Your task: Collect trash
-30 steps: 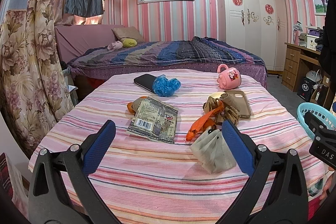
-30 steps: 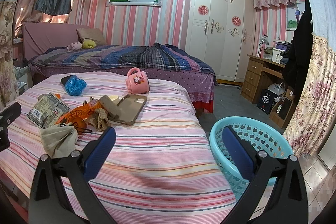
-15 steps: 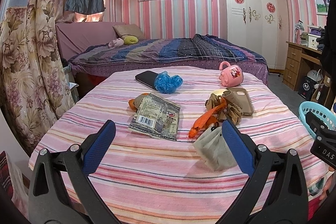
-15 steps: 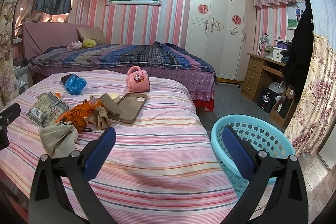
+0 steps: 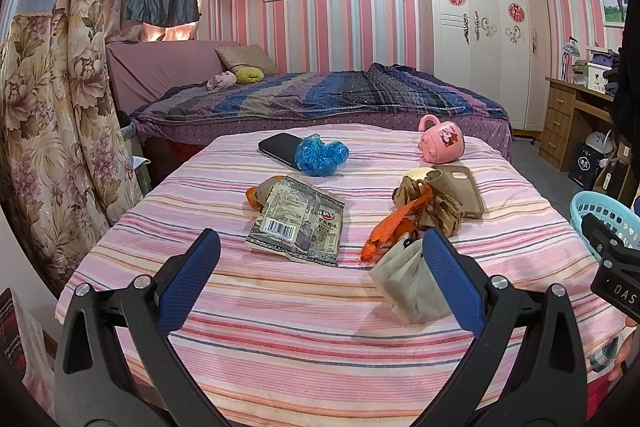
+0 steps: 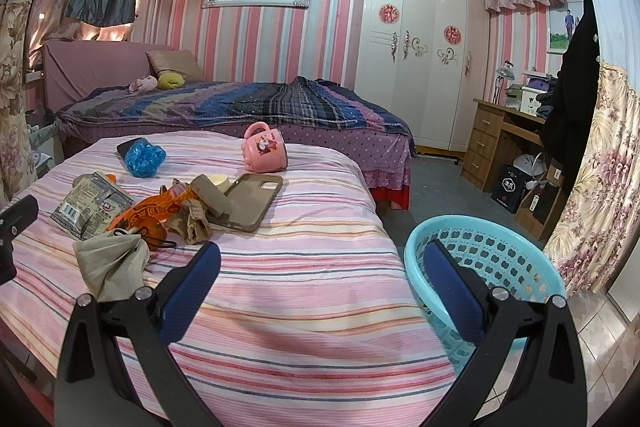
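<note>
Trash lies on the pink striped bed: a grey snack packet over an orange peel, an orange wrapper, crumpled brown paper, a beige wad and a blue plastic ball. My left gripper hovers open over the bed's near edge, its right finger in front of the beige wad. My right gripper is open above the bed's right corner, nothing between its fingers. A turquoise basket stands on the floor to the right of the bed.
A pink mug, a brown phone case and a black phone also lie on the bed. A second bed stands behind, a white wardrobe and a wooden desk to the right, floral curtains on the left.
Both grippers have drawn back slightly from the bed and stay open. Nothing on the bed has moved.
</note>
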{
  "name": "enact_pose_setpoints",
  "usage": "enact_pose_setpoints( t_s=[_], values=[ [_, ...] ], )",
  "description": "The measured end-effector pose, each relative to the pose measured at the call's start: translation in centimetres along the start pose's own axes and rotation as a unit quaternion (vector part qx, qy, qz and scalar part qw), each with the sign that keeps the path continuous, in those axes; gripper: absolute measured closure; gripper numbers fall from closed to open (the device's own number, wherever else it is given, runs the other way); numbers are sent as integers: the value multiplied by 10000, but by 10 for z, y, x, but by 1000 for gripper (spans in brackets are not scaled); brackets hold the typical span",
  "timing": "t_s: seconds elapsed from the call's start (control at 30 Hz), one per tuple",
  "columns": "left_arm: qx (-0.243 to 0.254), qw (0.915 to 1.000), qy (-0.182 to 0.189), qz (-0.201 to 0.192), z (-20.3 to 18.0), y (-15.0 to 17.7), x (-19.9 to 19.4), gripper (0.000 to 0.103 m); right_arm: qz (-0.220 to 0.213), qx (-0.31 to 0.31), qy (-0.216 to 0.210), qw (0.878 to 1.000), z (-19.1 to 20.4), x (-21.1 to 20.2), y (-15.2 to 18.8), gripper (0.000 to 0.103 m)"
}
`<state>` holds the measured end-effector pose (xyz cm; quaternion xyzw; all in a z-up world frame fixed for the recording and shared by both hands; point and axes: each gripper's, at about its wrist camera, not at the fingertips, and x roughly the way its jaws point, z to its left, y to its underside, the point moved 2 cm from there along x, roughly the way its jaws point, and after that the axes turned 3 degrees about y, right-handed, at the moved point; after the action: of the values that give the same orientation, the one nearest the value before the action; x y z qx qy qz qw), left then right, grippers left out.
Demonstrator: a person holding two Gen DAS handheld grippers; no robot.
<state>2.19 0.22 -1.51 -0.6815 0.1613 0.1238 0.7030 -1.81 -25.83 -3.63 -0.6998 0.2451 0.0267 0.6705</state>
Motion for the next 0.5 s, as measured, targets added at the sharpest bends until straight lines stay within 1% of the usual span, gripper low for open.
enact_pose_setpoints(
  t_s=[0.37,0.5],
  values=[
    [11,10000,-5,3,0,0,0,5,25,-10,-10,10000,-1,1,-1,4],
    [-2,10000,-45,52,3,-2,1,5,46,85,-72,9999,-4,3,-8,4]
  ],
)
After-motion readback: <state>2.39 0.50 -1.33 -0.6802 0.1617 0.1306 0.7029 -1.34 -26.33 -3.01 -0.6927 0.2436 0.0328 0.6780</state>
